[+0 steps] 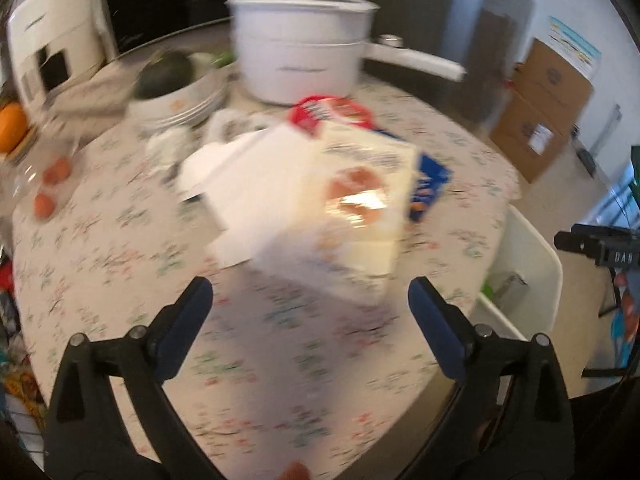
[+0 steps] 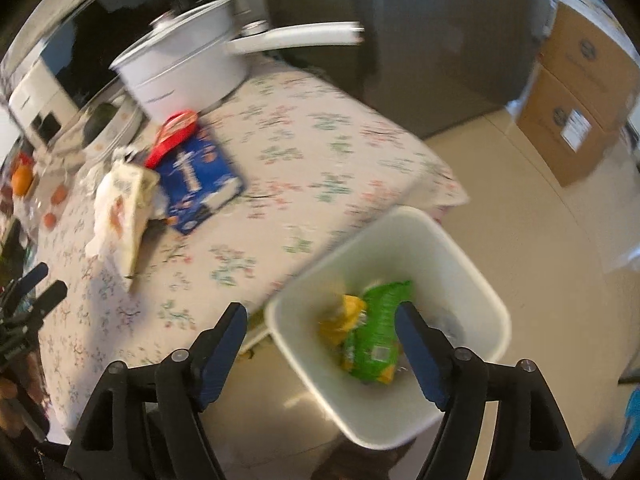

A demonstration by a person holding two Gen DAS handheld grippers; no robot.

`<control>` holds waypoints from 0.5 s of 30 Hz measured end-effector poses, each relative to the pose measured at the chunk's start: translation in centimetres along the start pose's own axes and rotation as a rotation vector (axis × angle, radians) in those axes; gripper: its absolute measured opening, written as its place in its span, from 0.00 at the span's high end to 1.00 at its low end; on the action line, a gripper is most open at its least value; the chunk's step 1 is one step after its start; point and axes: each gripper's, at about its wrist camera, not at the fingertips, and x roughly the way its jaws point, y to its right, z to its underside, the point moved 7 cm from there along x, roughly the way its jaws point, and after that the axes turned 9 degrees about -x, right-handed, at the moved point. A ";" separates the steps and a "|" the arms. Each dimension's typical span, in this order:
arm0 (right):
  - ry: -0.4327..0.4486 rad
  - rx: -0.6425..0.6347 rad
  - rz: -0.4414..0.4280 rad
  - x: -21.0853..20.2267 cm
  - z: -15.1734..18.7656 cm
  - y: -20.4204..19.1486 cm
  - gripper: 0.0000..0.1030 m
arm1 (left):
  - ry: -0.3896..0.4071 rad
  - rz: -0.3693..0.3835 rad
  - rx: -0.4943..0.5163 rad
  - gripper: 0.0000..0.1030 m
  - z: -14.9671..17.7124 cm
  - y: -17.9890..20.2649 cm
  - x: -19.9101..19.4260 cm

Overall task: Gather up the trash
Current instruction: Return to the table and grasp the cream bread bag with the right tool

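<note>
Your left wrist view skims low over the table (image 1: pixel 120 256), facing the pot (image 1: pixel 300 44) at 12 o'clock; your right looks down from the table's edge, sharing both.

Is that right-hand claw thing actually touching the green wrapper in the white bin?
Apart. In the right wrist view the right gripper is open and empty above the white bin; the green wrapper lies down inside it.

Almost no writing can be read, as motion blur smears most print. The one legible mark is a row of pale characters that looks like "DAS" on a black device (image 1: pixel 608 246) at the right edge of the left wrist view. Print on the white paper packet (image 1: pixel 352 200), blue flat packet (image 2: pixel 196 180), brown cardboard boxes (image 1: pixel 548 100) and white lidded pot (image 1: pixel 300 40) is too blurred to read.
</note>
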 end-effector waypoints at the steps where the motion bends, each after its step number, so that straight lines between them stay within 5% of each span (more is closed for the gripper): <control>1: -0.001 -0.016 -0.004 0.4 -0.4 -1.2 0.23 | 0.001 -0.007 -0.010 0.04 0.0 -0.9 -0.2; 15: 0.004 -0.105 -0.194 7.5 -4.5 -15.4 0.23 | -0.036 -0.040 -0.150 0.01 0.3 -9.2 -0.3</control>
